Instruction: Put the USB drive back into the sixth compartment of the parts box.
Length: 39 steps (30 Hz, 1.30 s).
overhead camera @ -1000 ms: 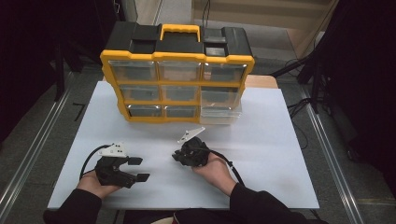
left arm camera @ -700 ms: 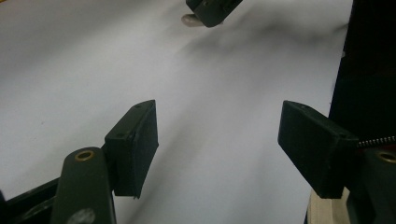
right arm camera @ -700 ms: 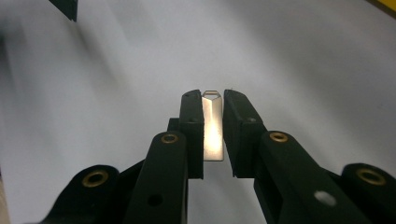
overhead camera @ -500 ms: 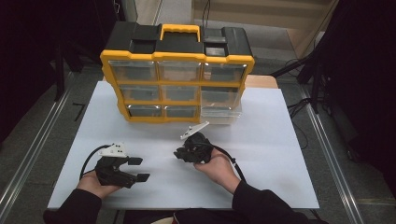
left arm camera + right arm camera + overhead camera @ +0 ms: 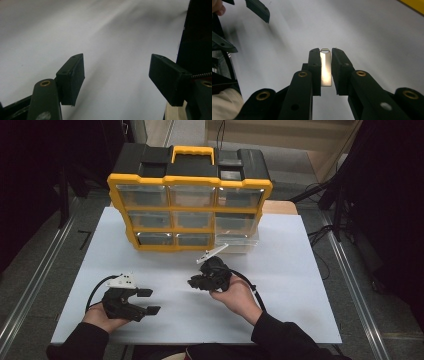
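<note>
My right gripper (image 5: 194, 282) hovers low over the white table top (image 5: 300, 285), in front of the yellow and black drawer organizer (image 5: 190, 205). In the right gripper view its jaws (image 5: 325, 53) are shut on a small flat shiny metal piece (image 5: 326, 70) with a loop at its tip. My left gripper (image 5: 152, 301) rests near the front left of the table, open, its jaws pointing right. The left gripper view shows its two pads (image 5: 71, 80) far apart with nothing between them. The left gripper's jaws (image 5: 258, 10) also appear at the top left of the right gripper view.
The organizer stands upright at the back of the table with several clear drawers. Its lower right drawer (image 5: 235, 242) is pulled out a little toward me. Metal rails (image 5: 352, 285) run along both sides of the table.
My right hand has drifted slightly to the right and forward with the metal piece. The left gripper has stayed where it was.
</note>
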Each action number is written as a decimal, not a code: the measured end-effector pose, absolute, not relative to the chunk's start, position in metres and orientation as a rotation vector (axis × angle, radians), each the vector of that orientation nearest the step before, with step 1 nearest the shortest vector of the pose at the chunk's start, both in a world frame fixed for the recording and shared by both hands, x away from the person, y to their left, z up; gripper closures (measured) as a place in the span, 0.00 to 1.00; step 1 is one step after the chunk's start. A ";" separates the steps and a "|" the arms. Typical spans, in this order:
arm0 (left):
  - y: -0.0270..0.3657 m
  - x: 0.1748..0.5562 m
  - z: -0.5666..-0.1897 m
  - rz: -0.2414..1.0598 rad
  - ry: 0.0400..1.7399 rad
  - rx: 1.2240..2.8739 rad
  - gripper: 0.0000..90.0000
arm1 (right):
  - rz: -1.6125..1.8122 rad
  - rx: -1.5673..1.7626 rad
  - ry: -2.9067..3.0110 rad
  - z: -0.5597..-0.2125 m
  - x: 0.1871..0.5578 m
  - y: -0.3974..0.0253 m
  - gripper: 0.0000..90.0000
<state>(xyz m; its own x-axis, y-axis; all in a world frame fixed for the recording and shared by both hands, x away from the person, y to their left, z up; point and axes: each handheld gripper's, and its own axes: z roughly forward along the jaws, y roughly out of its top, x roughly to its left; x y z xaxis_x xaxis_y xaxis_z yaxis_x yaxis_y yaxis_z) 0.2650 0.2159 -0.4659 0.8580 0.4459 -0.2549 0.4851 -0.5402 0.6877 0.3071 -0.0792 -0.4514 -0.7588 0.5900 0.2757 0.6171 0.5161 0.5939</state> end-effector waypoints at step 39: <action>0.215 0.265 -0.467 -0.062 0.670 2.224 0.33 | -1.094 -1.038 -2.655 -0.406 0.307 -0.103 0.84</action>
<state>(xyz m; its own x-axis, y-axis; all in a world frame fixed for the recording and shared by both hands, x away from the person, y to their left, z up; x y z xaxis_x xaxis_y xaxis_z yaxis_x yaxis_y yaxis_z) 0.2652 0.2153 -0.4668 0.8588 0.4451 -0.2537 0.4843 -0.5439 0.6853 0.3073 -0.1033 -0.4062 -0.7655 0.5586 0.3194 0.6214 0.5131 0.5921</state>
